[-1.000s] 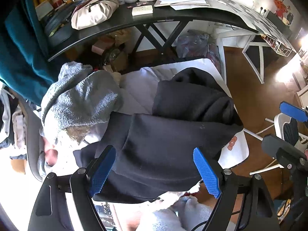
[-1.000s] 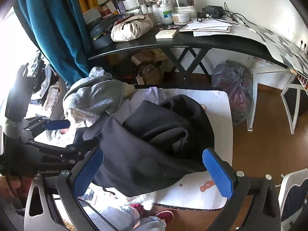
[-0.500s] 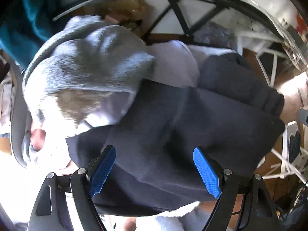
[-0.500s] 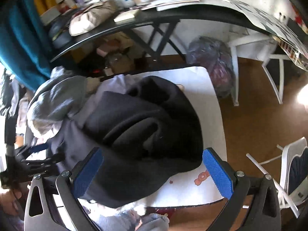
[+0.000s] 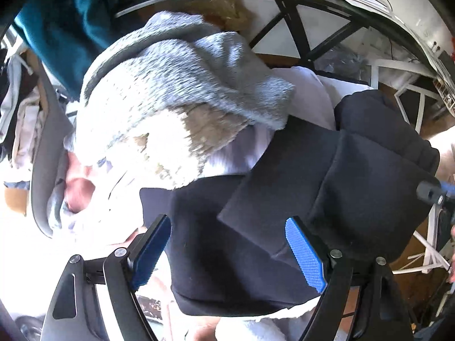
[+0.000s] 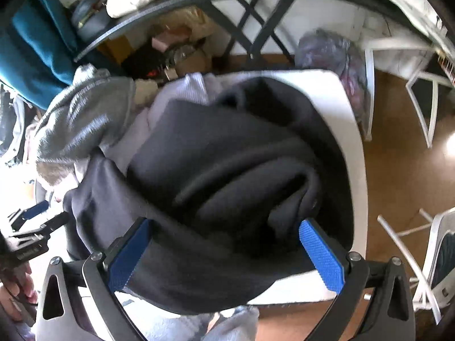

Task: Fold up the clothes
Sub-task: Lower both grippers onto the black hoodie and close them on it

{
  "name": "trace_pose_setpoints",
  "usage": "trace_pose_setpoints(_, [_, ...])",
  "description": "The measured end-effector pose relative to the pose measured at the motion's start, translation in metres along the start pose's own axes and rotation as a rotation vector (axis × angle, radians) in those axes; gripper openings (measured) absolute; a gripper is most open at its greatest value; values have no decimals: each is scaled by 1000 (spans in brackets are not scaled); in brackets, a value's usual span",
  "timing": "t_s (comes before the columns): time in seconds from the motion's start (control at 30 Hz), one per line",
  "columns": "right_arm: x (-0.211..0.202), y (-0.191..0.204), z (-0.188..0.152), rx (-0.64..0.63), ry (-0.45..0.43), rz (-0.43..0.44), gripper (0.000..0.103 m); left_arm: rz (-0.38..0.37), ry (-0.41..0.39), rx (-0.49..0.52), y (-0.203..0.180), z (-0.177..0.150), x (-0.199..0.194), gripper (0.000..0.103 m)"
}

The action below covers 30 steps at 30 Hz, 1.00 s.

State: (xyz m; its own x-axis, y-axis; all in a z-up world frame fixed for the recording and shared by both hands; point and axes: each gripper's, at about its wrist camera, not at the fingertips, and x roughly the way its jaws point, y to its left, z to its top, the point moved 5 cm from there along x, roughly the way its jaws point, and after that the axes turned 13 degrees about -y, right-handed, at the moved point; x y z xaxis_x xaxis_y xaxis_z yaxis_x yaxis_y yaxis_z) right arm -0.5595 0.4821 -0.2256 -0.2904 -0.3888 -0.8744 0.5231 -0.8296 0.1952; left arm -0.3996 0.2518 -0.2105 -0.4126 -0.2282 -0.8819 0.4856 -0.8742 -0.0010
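Note:
A black sweatshirt (image 5: 284,199) lies bunched on a small white table (image 6: 347,119), with a pale lilac garment (image 5: 310,99) under it. A grey fleece garment (image 5: 184,79) is heaped at the left. My left gripper (image 5: 233,251) hovers open just above the black cloth's near left edge, nothing between its blue pads (image 5: 305,255). My right gripper (image 6: 226,253) is open low over the sweatshirt (image 6: 216,164) at its near right edge, cloth lying between the pads but not pinched. In the right wrist view the left gripper's (image 6: 31,227) frame shows at the far left.
A dark desk (image 6: 148,22) on crossed legs, cluttered on top, stands behind the table. A teal curtain (image 5: 65,20) hangs at the left. A grey chair edge (image 5: 42,153) and a white stool (image 6: 435,255) flank the table. A bin bag (image 6: 335,51) sits on the wood floor.
Both grippers have dropped closer to the pile and stayed open. The left view has swung left toward the grey fleece; the right has tilted down over the black sweatshirt.

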Motion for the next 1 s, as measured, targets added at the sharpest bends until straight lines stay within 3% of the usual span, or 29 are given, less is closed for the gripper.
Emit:
trace_pose_setpoints(0.2, [-10, -15, -22, 54, 33, 7, 102, -5, -15, 30, 0, 0, -1, 83])
trace_pose_setpoints(0.37, [-40, -50, -9, 175, -67, -39, 102, -73, -42, 52, -11, 4, -2, 83])
trace_pose_setpoints(0.53, [-57, -90, -1, 317, -139, -77, 102, -147, -22, 5, -19, 4, 4, 83])
trace_pose_setpoints(0.73, [-49, -112, -2, 337, -119, -32, 102, -105, 1, -46, -43, 6, -7, 83])
trace_pose_setpoints(1.0, [-29, -142, 16, 285, -49, 64, 102, -133, -44, -116, -137, 45, -21, 83])
